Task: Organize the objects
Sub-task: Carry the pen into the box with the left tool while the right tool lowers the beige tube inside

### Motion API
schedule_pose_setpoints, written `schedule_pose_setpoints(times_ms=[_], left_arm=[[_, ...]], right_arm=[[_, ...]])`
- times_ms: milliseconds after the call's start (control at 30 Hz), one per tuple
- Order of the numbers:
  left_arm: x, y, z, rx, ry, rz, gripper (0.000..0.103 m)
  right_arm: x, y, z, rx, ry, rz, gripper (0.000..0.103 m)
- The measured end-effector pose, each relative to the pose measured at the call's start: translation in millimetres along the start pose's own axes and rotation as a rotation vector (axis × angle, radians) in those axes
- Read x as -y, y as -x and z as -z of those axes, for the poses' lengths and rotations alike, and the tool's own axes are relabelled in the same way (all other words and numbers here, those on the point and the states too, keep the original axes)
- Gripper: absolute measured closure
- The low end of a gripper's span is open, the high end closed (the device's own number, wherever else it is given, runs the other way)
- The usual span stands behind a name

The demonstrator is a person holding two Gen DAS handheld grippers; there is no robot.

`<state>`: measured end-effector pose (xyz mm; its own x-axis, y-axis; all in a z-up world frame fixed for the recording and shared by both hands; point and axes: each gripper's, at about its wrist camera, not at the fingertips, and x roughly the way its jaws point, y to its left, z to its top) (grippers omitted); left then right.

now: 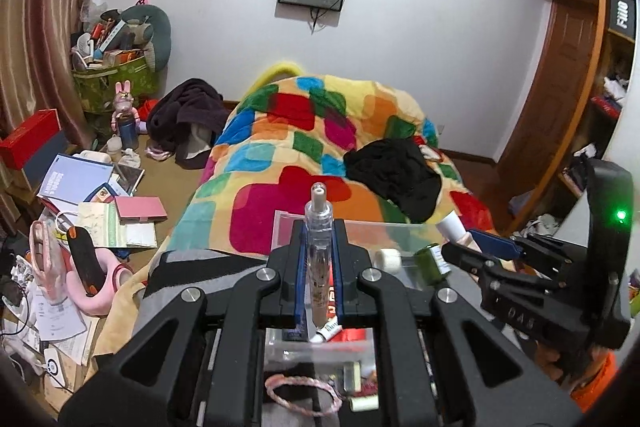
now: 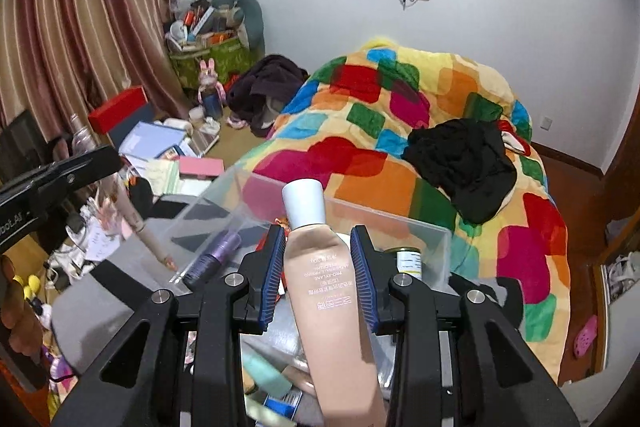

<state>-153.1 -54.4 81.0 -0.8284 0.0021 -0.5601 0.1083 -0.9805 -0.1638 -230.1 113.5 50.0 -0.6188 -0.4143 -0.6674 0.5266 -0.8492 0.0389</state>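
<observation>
In the left wrist view my left gripper (image 1: 319, 231) is shut on a slim clear cosmetic stick (image 1: 318, 243) that points up and forward between the blue pads. In the right wrist view my right gripper (image 2: 320, 239) is shut on a beige cream tube (image 2: 320, 275) with a white cap. Both hang over a clear plastic box (image 2: 436, 231), which holds a purple bottle (image 2: 216, 255), a green jar (image 2: 408, 261) and other small cosmetics. The right gripper (image 1: 468, 243) shows at the right of the left view, its tube's cap (image 1: 452, 227) poking out. The stick (image 2: 148, 231) appears blurred at the left.
Beyond the box lies a bed under a colourful patchwork blanket (image 1: 304, 131) with a black garment (image 1: 396, 179) on it. Books, papers and a red box (image 1: 30, 139) litter the area at the left by the curtain. A wooden wardrobe (image 1: 568, 75) stands on the right.
</observation>
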Motion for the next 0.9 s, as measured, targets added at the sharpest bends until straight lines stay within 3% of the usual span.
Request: schedule_pose_setpoints(times_ms=[200, 533, 633, 700, 900], left_arm=[[9, -29, 13, -0.035, -0.046, -0.027, 0.093], [17, -56, 32, -0.142, -0.063, 0.047, 0.092], [18, -54, 37, -0.155, -0.066, 0.062, 0.082], [18, -50, 40, -0.153, -0.069, 0.061, 0.068], [18, -37, 44, -0.141, -0.083, 0.065, 0.056]], right_arm=[[-15, -25, 8, -0.038, 0.092, 0.043, 0.072], [-14, -50, 25, -0.168, 0.078, -0.049, 0.072], [-9, -49, 29, -0.184, 0.053, -0.07, 0.07], [-8, -46, 31, -0.186, 0.048, -0.073, 0.067], [-8, -27, 30, -0.146, 0.057, -0.069, 0.054]])
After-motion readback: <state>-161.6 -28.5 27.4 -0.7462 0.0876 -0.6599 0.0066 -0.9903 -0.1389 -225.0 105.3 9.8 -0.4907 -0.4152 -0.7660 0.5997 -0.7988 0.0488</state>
